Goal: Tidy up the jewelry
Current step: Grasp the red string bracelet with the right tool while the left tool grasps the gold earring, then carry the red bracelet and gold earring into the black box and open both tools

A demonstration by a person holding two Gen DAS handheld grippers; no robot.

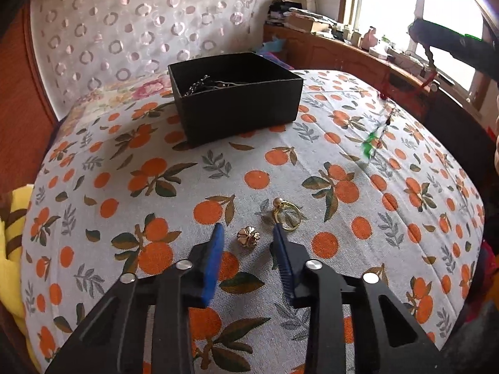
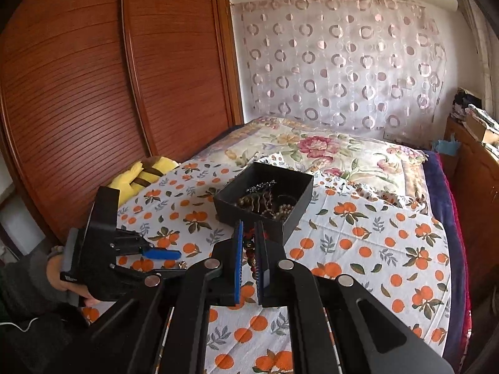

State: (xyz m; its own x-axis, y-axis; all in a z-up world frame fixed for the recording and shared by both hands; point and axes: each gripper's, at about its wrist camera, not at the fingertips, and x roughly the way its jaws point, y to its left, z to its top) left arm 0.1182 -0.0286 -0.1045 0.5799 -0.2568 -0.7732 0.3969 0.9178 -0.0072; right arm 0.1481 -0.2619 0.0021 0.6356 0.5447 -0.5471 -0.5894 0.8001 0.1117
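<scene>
Two small gold pieces lie on the orange-print bedspread [image 1: 312,162] right at the left gripper [image 1: 248,233]: a clover-shaped charm [image 1: 248,236] sits between its blue pads [image 1: 215,258] with bare cloth on either side, so the jaws stand narrow but grip nothing yet, and a pearl-topped ring [image 1: 287,216] lies just beyond the right-hand fingertip, close enough to be touching it. If the jaws close as they are, the fingertip could nudge the ring aside, or the rounded charm could pop out, and soft fabric may get pinched with it. The right gripper [image 2: 249,233] is clamped tight on a beaded strand [image 2: 249,249], whose dangling end [image 1: 379,127] hangs over the spread; it could snag on the rim of the black box [image 1: 237,99], already holding chains and beads, or slip free before reaching it.
</scene>
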